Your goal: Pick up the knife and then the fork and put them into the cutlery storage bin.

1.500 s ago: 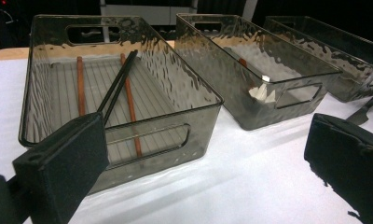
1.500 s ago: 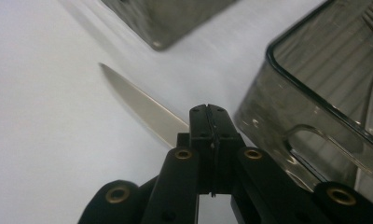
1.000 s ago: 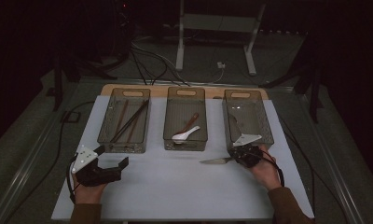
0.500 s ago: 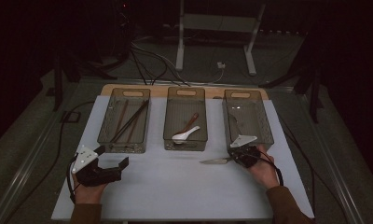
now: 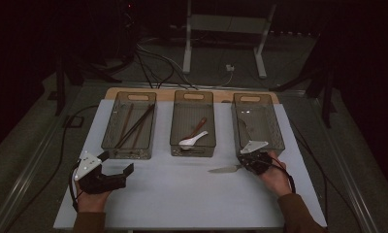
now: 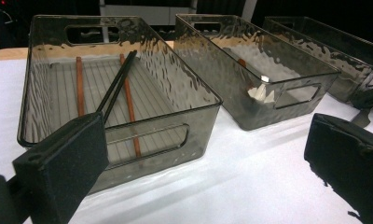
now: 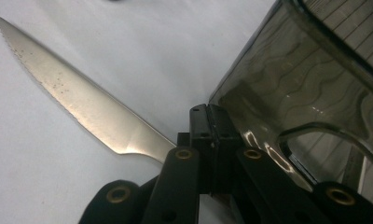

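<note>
My right gripper (image 5: 245, 166) is shut on the handle of a steel knife (image 5: 223, 170), just in front of the right-hand bin (image 5: 278, 131). The serrated blade (image 7: 82, 105) points left over the white table. In the right gripper view the jaws (image 7: 210, 119) are pressed together, with the blade running out to their left and the bin's wall (image 7: 287, 84) close on the right. My left gripper (image 5: 117, 164) stands open near the front left, holding nothing. In the left gripper view its jaws (image 6: 203, 172) are wide apart in front of the left bin (image 6: 142, 140).
Three smoked clear bins stand in a row. The left one (image 5: 115, 148) holds chopsticks (image 5: 134, 127), brown and black. The middle one (image 5: 175, 126) holds a white spoon (image 5: 192, 141) and a brown one. The right bin holds a utensil. Cables and a stand lie beyond the table.
The right gripper and the knife have drifted very slightly toward the near edge. The left gripper has stayed where it was, still open.
</note>
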The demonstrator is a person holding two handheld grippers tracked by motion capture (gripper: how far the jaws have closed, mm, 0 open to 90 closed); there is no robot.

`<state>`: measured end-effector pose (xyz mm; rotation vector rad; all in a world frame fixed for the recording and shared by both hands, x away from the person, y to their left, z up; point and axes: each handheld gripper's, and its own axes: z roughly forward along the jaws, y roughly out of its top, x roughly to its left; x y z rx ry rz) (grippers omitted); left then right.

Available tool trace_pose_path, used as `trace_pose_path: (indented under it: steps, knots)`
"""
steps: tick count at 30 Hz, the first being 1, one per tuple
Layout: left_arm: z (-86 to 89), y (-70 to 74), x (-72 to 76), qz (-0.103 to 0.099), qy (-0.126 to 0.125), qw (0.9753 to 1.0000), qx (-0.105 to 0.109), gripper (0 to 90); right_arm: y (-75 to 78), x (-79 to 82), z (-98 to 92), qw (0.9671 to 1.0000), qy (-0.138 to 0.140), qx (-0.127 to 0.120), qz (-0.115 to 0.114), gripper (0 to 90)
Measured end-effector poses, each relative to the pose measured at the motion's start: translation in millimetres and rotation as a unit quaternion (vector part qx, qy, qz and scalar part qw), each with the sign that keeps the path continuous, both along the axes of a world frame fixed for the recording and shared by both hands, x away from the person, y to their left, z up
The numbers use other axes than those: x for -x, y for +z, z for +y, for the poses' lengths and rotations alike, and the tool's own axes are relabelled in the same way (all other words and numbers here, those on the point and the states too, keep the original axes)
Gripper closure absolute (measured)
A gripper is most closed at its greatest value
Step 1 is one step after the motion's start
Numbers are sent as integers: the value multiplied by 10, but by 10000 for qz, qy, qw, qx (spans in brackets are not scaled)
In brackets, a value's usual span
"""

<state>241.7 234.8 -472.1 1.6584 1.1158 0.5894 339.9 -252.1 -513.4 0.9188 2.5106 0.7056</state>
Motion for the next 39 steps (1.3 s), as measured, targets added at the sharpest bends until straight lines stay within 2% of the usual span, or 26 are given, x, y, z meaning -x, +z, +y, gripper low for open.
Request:
trace_pose_path:
  steps: [16, 25, 32, 39]
  knots:
    - [7, 2, 5, -9, 21, 10000, 15, 6, 26, 31, -22, 9998, 6, 110, 144, 900]
    - [2, 1, 5, 4, 14, 10000, -1, 6, 23, 44, -39, 9998, 18, 110, 133, 900]
    - [18, 0, 6, -4, 25, 10000, 15, 6, 34, 59, -83, 9996, -117, 41, 247, 900]
    - [7, -3, 4, 6, 14, 10000, 7, 6, 40, 109, -193, 9993, -260, 36, 267, 900]
